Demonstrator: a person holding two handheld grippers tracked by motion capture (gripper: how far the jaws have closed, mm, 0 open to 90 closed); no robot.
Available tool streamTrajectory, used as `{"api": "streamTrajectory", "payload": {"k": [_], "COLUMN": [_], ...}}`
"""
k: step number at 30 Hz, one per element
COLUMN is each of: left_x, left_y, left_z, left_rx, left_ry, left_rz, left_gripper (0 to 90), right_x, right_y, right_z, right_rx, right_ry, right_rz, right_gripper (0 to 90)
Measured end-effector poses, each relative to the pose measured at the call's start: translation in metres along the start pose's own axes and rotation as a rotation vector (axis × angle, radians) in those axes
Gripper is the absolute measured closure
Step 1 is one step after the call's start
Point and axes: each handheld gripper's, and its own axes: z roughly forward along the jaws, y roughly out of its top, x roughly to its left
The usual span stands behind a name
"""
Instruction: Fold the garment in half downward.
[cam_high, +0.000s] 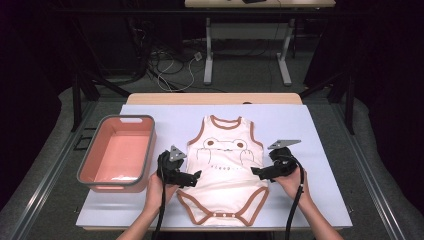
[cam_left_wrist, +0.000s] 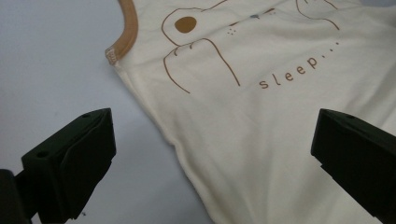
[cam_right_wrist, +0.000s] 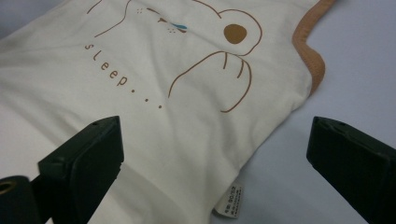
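Observation:
A cream baby bodysuit (cam_high: 226, 170) with brown trim and a bear print lies flat on the white table top (cam_high: 310, 150), neck end away from me. My left gripper (cam_high: 196, 177) is at its left side edge, open, jaws straddling the cloth edge (cam_left_wrist: 177, 140) without pressing it. At the opposite side edge my right gripper (cam_high: 256, 173) is open too, its jaws wide over the seam and a small care label (cam_right_wrist: 229, 201). The print reads "sleep..." (cam_left_wrist: 299, 71) (cam_right_wrist: 122, 80) in both gripper views.
An empty salmon-pink bin (cam_high: 120, 152) with a grey rim stands at the table's left. Beyond the far edge are a desk frame (cam_high: 247, 47) and loose cables (cam_high: 170, 70) on the floor.

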Motion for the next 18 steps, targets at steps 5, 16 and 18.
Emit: {"api": "streamTrajectory", "payload": {"k": [5, 16, 18], "left_x": [0.01, 0.024, 0.026], "left_y": [0.005, 0.02, 0.022], "left_z": [0.008, 0.018, 0.021], "left_rx": [0.032, 0.013, 0.016], "left_ry": [-0.03, 0.005, 0.012], "left_rz": [-0.048, -0.068, -0.066], "left_gripper": [2.7, 21.2, 24.9], "right_x": [-0.005, -0.018, -0.02], "right_y": [0.004, 0.012, 0.014], "right_z": [0.004, 0.013, 0.015], "right_rx": [0.007, -0.018, -0.016], "right_ry": [-0.02, -0.071, -0.08], "right_rz": [-0.004, 0.03, 0.039], "right_gripper": [7.1, 27.0, 33.2]}}
